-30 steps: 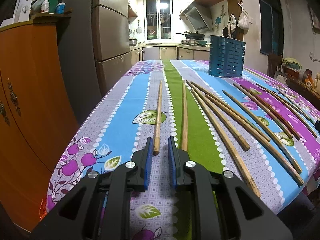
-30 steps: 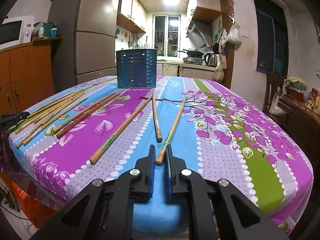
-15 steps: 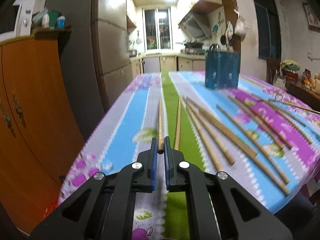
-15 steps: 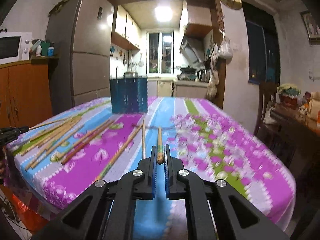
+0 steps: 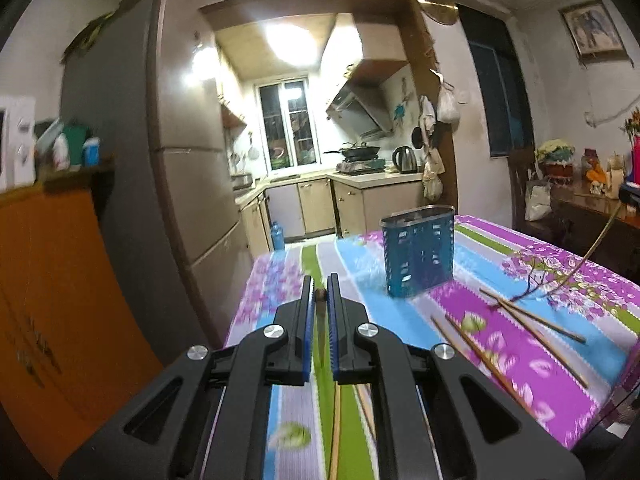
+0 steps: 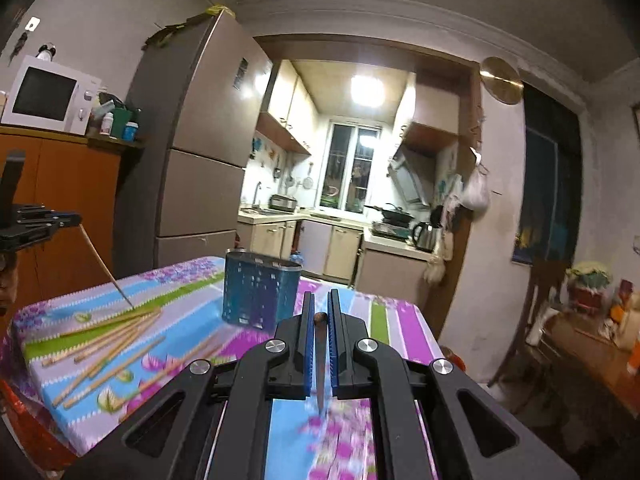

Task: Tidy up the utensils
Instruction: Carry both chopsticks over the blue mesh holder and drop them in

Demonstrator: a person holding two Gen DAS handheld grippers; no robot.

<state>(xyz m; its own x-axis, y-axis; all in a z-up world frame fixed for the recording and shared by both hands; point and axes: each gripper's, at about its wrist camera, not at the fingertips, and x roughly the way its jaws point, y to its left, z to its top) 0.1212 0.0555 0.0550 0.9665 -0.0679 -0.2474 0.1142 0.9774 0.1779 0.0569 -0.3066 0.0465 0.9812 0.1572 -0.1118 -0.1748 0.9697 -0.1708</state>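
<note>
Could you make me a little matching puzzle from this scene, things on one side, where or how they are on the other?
Things:
1. left tongs
2. blue holder
3. loose chopsticks
4. kettle

States:
A. standing upright on the tablecloth
B. on the kitchen counter in the back
C. shut on one chopstick, lifted off the table
D. lying flat on the tablecloth

Pairs: 1-C, 2-A, 3-D, 4-B

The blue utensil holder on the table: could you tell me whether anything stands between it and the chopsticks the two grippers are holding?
Nothing visible does. The left gripper and right gripper each clamp one chopstick above the table; the blue utensil holder stands ahead with its top open. The loose chopsticks lie flat.
</note>
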